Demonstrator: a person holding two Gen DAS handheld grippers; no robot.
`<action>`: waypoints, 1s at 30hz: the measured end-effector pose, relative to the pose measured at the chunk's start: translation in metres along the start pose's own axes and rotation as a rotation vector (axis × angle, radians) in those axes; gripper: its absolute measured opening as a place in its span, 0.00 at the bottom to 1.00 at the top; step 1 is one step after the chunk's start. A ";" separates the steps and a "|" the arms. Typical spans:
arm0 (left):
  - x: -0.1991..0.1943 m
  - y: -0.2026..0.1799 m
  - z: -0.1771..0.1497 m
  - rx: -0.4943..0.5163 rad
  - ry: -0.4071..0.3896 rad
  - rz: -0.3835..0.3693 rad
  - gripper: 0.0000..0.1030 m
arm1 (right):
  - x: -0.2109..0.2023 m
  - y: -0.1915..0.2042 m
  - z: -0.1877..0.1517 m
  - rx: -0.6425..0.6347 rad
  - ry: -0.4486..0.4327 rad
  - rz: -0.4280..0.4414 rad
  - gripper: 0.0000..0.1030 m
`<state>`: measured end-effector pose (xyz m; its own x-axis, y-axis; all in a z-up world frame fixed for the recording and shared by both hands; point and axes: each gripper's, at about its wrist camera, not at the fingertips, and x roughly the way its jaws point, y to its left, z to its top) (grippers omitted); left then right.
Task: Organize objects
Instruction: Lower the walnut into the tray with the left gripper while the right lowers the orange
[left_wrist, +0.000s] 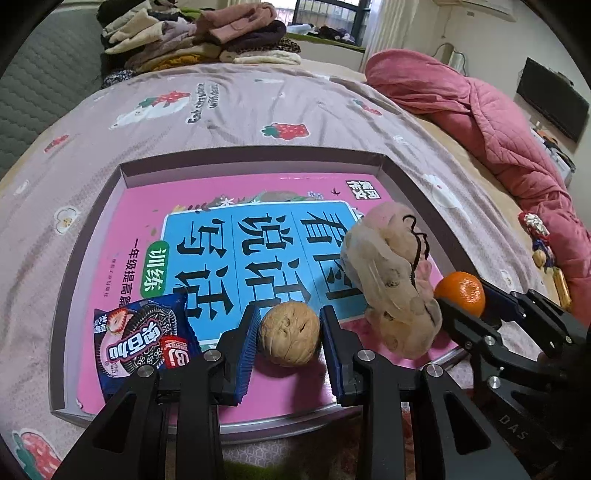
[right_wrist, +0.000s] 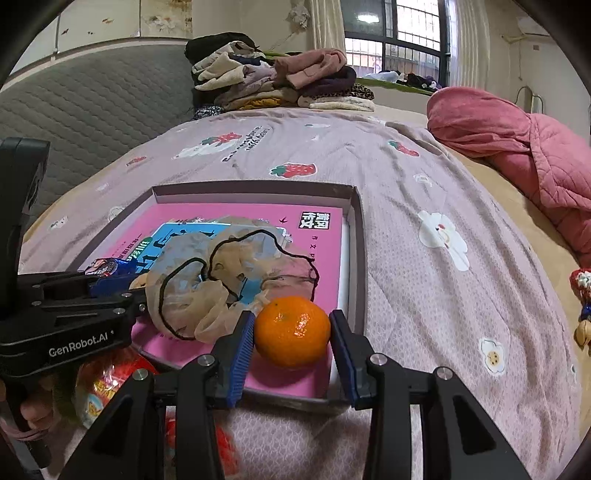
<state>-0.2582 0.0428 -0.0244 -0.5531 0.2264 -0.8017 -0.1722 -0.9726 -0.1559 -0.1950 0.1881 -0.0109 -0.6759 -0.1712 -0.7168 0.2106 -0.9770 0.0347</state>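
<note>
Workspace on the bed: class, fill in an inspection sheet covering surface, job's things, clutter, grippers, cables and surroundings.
Surface: pale purple strawberry-print bedsheet.
Job's things: shallow grey cardboard tray holding a pink workbook, a dark cookie packet and a sheer beige hair scrunchie.
Clutter: stack of folded clothes, pink quilted blanket.
Grippers: left gripper shut on a round tan walnut; right gripper shut on a small orange mandarin, both over the tray.
Cables: nothing seen.
Surroundings: grey padded headboard, barred window.
</note>
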 end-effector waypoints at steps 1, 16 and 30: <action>0.000 0.000 0.000 0.002 -0.001 0.003 0.33 | 0.003 0.001 0.000 -0.003 0.007 0.002 0.40; 0.002 -0.004 -0.001 0.022 -0.013 0.021 0.33 | 0.016 0.009 0.004 -0.048 0.026 0.003 0.40; 0.001 0.003 0.000 -0.006 -0.005 0.015 0.40 | 0.012 0.010 0.003 -0.054 0.032 0.001 0.40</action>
<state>-0.2594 0.0397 -0.0251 -0.5601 0.2117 -0.8009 -0.1584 -0.9763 -0.1473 -0.2030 0.1754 -0.0166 -0.6533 -0.1668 -0.7385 0.2493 -0.9684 -0.0018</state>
